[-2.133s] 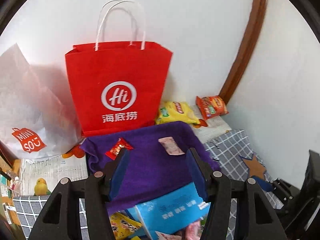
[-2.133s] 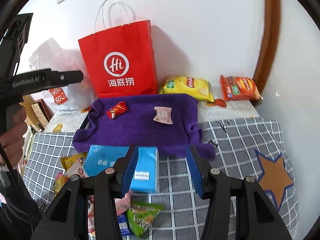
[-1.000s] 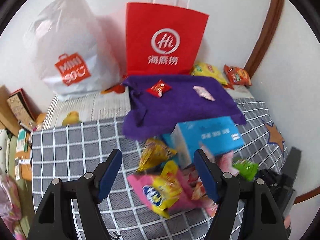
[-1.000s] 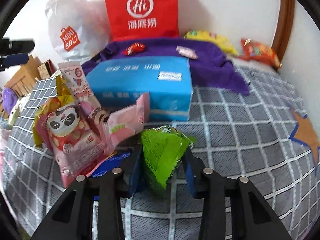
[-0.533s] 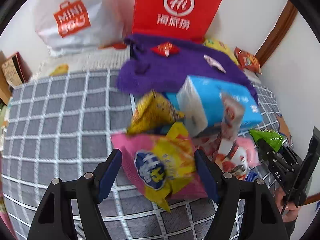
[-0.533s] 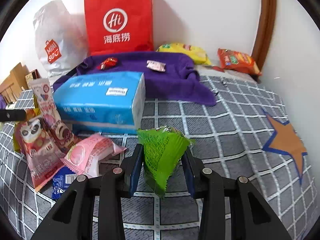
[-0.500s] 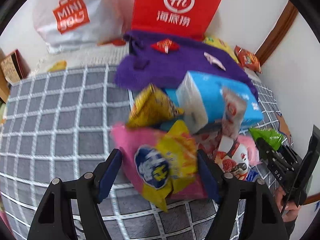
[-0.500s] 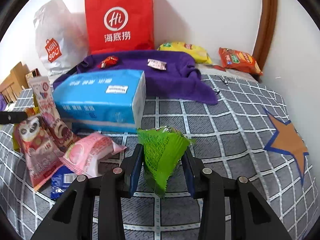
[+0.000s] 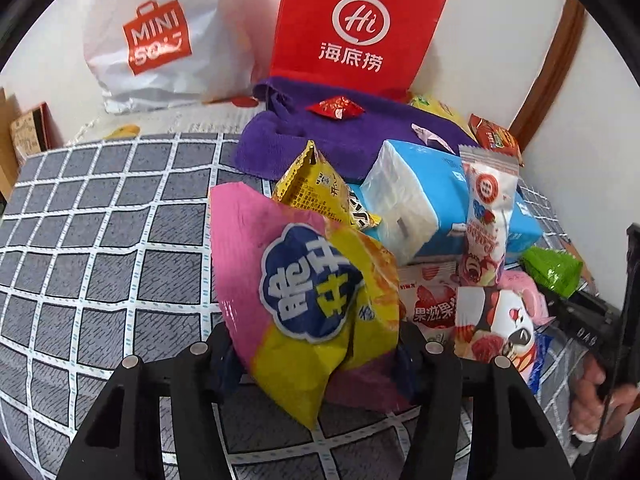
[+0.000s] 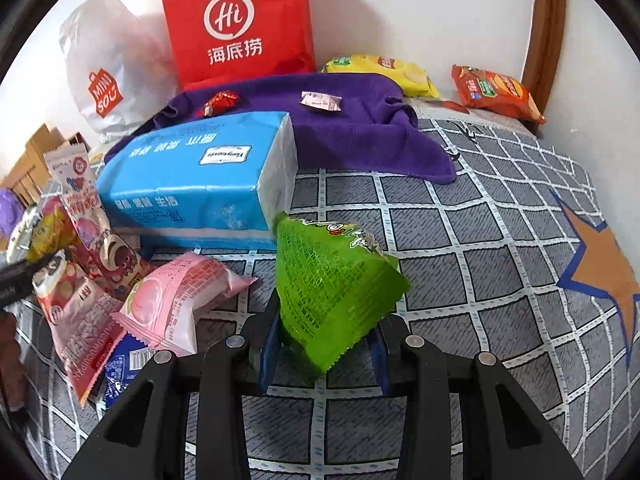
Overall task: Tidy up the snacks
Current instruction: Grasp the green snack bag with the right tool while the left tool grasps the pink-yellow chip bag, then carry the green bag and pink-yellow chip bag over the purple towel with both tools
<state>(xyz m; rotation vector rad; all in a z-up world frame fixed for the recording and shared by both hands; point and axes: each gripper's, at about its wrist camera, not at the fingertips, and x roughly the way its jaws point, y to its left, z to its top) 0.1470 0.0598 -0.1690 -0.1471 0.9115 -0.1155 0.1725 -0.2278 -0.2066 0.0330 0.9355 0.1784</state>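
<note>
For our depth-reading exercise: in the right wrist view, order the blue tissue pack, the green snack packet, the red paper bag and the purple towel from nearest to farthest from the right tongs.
1. Green snack packet: gripped between the right tongs.
2. Blue tissue pack: just beyond, to the left.
3. Purple towel: behind the pack, mid-table.
4. Red paper bag: standing against the back wall.

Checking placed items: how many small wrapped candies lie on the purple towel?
2: a red candy near the purple towel's left end, a pale pink candy near its middle. The tissue pack may hide others.
</note>
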